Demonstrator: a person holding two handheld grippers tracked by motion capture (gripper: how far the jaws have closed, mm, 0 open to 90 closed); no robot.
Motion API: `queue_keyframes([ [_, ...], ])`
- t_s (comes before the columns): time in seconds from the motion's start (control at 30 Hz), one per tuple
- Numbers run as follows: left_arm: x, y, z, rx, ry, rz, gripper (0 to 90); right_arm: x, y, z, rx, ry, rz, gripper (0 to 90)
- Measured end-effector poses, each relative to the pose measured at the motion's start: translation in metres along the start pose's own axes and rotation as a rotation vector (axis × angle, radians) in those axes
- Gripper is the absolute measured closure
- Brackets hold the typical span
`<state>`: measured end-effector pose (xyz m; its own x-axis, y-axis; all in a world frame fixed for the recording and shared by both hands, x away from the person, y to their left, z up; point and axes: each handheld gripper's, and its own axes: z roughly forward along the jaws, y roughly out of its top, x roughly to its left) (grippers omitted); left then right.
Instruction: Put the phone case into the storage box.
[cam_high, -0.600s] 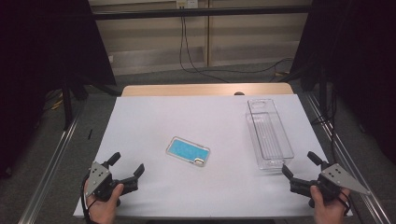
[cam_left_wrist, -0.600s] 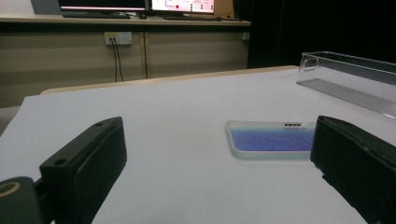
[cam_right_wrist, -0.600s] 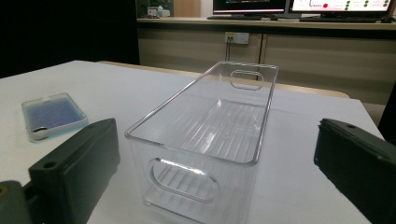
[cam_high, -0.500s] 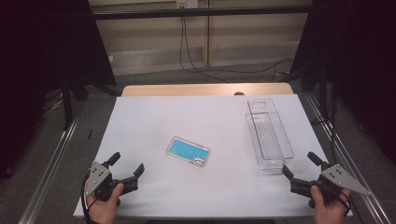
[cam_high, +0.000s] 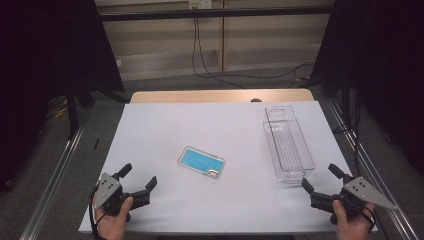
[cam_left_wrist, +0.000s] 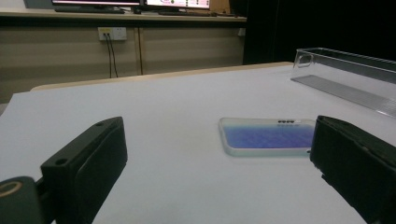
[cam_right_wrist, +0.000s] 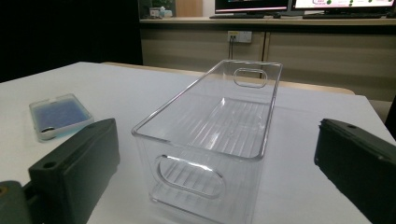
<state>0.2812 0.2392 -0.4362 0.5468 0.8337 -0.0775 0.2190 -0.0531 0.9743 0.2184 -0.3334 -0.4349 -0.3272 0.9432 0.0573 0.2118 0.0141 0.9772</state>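
Blue-backed and clear-edged, the phone case (cam_high: 201, 163) lies flat near the middle of the white table (cam_high: 165, 125) in the high view, its long axis slanting from upper left to lower right, camera cut-out at the lower right end. The clear plastic bin (cam_high: 288, 143) stands to its right, long axis running away from the person. The left gripper (cam_high: 136, 178) sits at the near left corner, jaws spread wide and empty; the right gripper (cam_high: 321, 178) at the near right, equally wide, just short of the bin.

In the left gripper view, the phone case (cam_left_wrist: 268, 136) lies ahead, apart from both jaws.

In the right gripper view, the bin (cam_right_wrist: 210, 140) stands endwise between the wide jaws, untouched.
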Motion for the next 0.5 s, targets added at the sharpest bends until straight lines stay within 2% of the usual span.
queue_keyframes([
  [0.07,-0.0019,0.0010,-0.0004,-0.008,-0.019,-0.016,2.6,0.0006,0.0004,-0.0006,-0.002,0.000,0.003,0.0],
  [0.13,-0.0035,0.0024,0.0002,0.002,-0.030,0.004,1.5,0.0015,0.0007,-0.0007,-0.003,-0.002,-0.001,0.0],
  [0.3,-0.0039,0.0053,0.0029,0.024,-0.066,-0.002,1.1,0.0029,0.0008,0.0002,0.003,0.013,-0.005,0.0],
  [0.4,-0.0044,0.0065,0.0053,0.016,-0.077,-0.013,1.4,0.0029,0.0004,0.0007,0.005,0.017,-0.006,0.0],
  [0.47,-0.0062,0.0089,0.0079,0.012,-0.114,-0.007,2.9,0.0025,0.0001,0.0001,0.001,0.019,-0.004,0.0],
  [0.5,-0.0062,0.0089,0.0079,0.012,-0.114,-0.007,2.8,0.0024,0.0001,0.0000,0.000,0.023,-0.004,0.0],
])
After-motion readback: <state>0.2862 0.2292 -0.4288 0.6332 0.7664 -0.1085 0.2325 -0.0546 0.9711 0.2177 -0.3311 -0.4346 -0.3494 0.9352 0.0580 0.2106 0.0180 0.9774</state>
